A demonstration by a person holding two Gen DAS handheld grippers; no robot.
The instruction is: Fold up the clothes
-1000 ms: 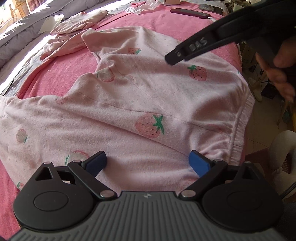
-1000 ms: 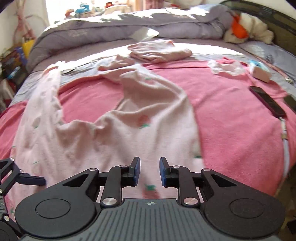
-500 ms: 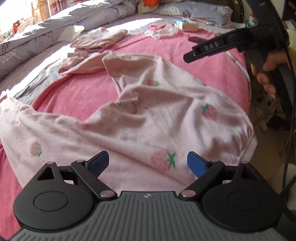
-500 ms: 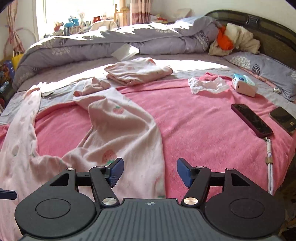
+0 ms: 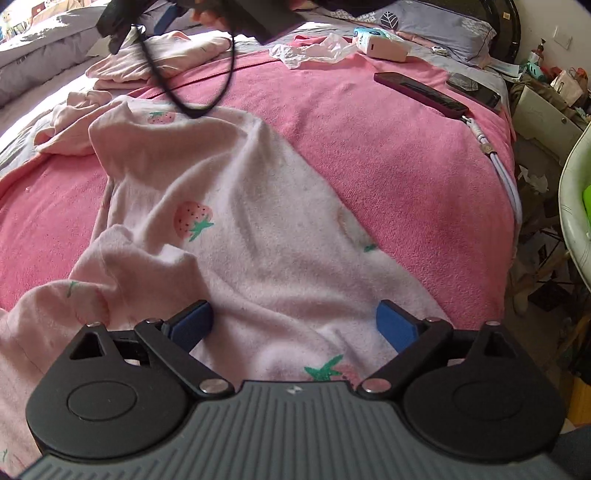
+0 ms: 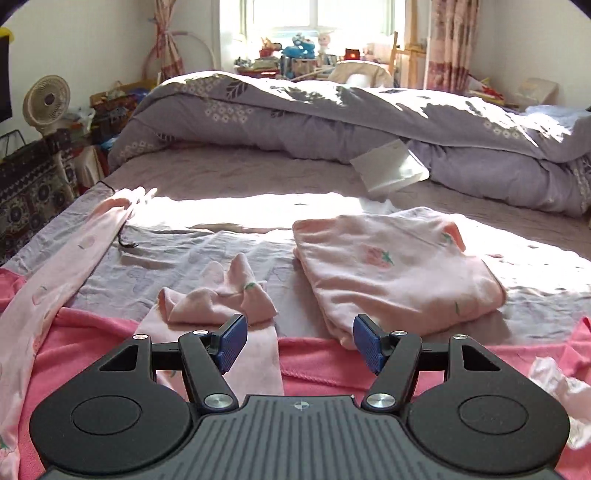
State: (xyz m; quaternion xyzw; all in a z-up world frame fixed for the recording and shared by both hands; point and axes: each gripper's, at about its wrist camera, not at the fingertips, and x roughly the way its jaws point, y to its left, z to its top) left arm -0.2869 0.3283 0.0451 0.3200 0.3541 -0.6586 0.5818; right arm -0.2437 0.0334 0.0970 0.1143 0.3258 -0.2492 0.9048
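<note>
Pale pink strawberry-print trousers (image 5: 258, 221) lie spread on the pink blanket (image 5: 388, 166). My left gripper (image 5: 294, 325) hovers open over their near part, with cloth below the blue pads but none pinched. In the right wrist view one trouser leg ends in a bunched cuff (image 6: 221, 299) just beyond my right gripper (image 6: 300, 343), which stands open and holds nothing. The other leg (image 6: 55, 273) trails along the left. A folded pink top (image 6: 395, 273) rests to the right of the cuff. In the left wrist view the right gripper's dark body (image 5: 118, 22) and its cable show at the top left.
Two dark phones (image 5: 421, 92) and a charging cable (image 5: 506, 177) lie by the blanket's right edge. A tissue box (image 5: 384, 46) and crumpled white plastic (image 5: 314, 50) sit beyond. A rolled grey duvet (image 6: 332, 110) and a white box (image 6: 391, 170) fill the far side.
My right gripper opened and swung away across the bed to the trouser cuff and folded top. My left gripper slid sideways over the trousers, staying open.
</note>
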